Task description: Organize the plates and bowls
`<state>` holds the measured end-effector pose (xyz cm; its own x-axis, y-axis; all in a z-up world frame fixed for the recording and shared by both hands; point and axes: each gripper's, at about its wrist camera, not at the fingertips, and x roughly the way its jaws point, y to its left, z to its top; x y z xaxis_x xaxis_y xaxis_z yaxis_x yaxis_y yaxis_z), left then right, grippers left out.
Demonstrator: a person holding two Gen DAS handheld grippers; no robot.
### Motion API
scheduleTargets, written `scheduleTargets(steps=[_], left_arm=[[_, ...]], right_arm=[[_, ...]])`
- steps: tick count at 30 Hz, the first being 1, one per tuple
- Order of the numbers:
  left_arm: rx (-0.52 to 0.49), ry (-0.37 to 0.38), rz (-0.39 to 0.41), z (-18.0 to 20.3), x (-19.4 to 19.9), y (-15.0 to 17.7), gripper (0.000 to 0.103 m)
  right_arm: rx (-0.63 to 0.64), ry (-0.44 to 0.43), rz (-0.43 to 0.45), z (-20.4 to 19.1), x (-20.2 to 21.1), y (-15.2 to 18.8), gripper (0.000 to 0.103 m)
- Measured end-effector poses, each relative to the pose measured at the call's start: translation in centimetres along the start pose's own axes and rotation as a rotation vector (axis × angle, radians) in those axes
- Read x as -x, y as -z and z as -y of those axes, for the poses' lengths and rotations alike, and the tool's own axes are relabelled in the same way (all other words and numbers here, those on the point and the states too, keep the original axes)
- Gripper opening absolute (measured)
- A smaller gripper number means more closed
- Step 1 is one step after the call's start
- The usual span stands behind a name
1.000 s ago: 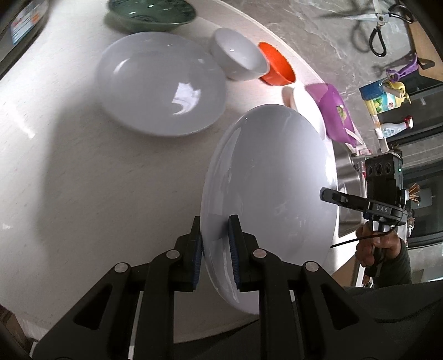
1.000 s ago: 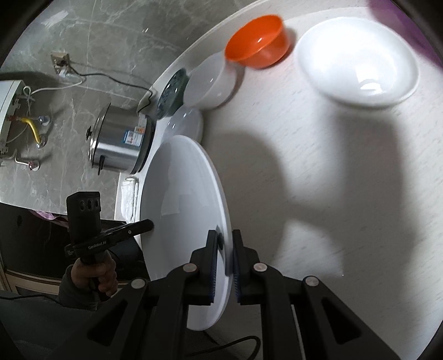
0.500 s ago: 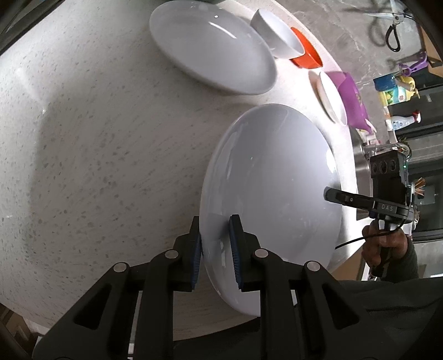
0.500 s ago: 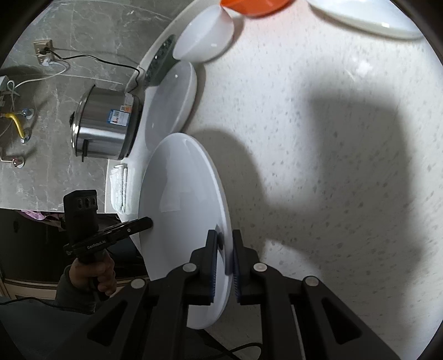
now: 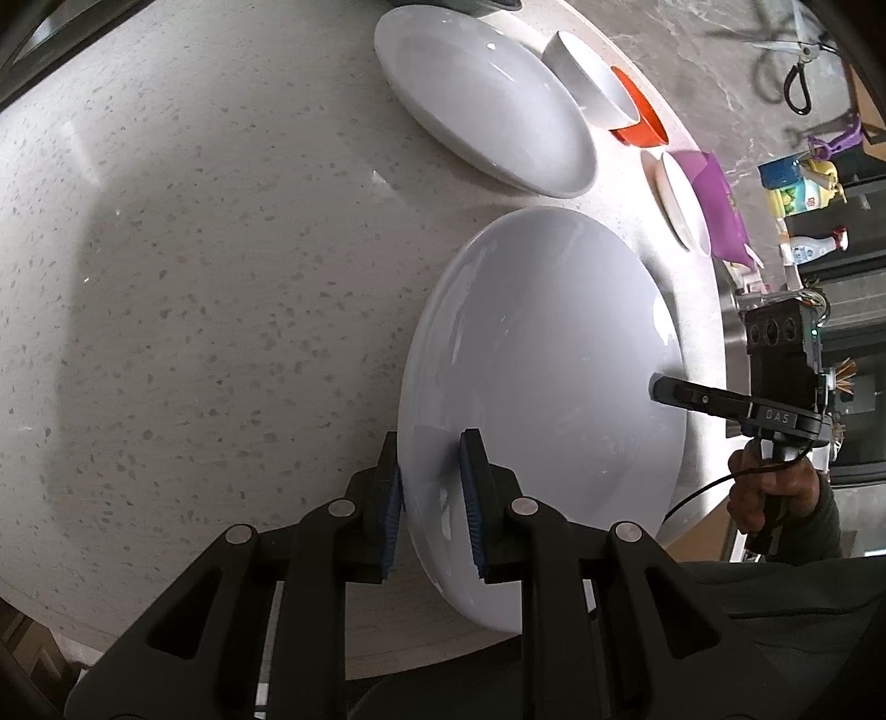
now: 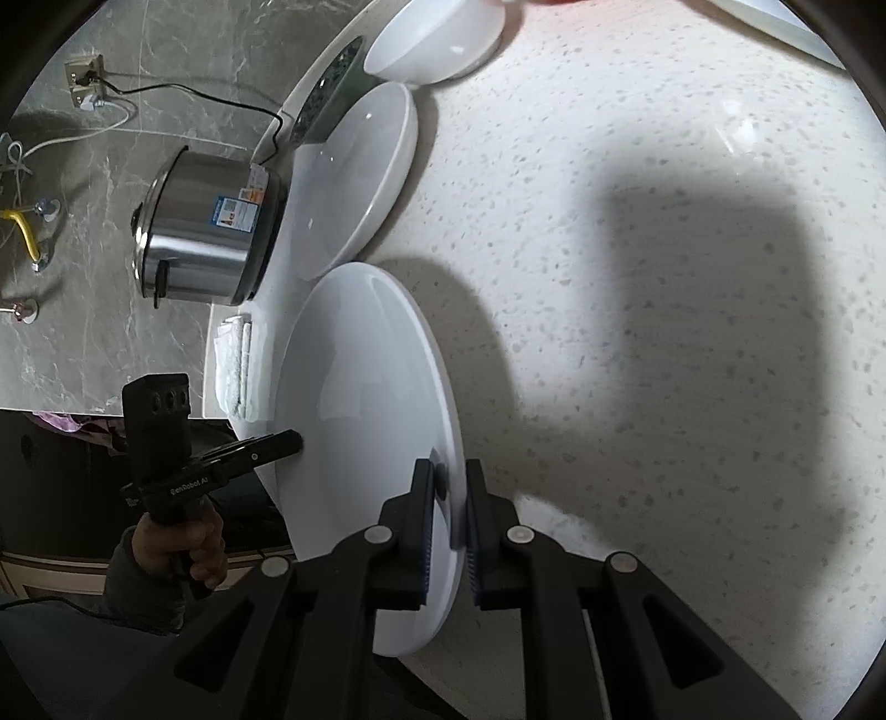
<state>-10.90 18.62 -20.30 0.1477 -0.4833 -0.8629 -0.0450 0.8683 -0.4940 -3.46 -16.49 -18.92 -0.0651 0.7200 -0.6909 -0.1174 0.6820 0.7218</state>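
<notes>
A large white plate (image 5: 548, 387) (image 6: 360, 421) hangs tilted just above the speckled countertop (image 5: 221, 266), held by both grippers at opposite rims. My left gripper (image 5: 432, 487) is shut on its near rim, and the right gripper's finger (image 5: 670, 390) shows at the far rim. In the right wrist view my right gripper (image 6: 448, 509) is shut on the near rim, with the left gripper's finger (image 6: 282, 443) at the far side. A second white plate (image 5: 487, 94) (image 6: 360, 171) lies on the counter just beyond. Behind it are a white bowl (image 5: 592, 83) (image 6: 437, 39) and an orange bowl (image 5: 642, 122).
A small white dish (image 5: 684, 205) leans against a purple bowl (image 5: 720, 205). A dark green plate (image 6: 326, 94) sits at the counter's edge. A steel rice cooker (image 6: 205, 232) and a folded towel (image 6: 235, 365) are off the left rim. Scissors (image 5: 797, 83) and bottles (image 5: 797, 188) lie beyond.
Both grippers have carried the plate down and nearer to the countertop. The other dishes have slid toward the top of both views. Both grips look unchanged.
</notes>
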Motion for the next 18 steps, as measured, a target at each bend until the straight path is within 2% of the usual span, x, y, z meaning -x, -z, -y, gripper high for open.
scheduleTargets(steps=[11, 18], left_arm=[[-0.015, 0.0, 0.05, -0.5, 0.2, -0.3, 0.018], [-0.011, 0.023, 0.056, -0.7, 0.0, -0.5, 0.019]], right_arm=[[0.01, 0.039, 0.037, -0.2, -0.7, 0.2, 0.015], [0.067, 0.132, 0.049, -1.7, -0.8, 0.5, 0.021]])
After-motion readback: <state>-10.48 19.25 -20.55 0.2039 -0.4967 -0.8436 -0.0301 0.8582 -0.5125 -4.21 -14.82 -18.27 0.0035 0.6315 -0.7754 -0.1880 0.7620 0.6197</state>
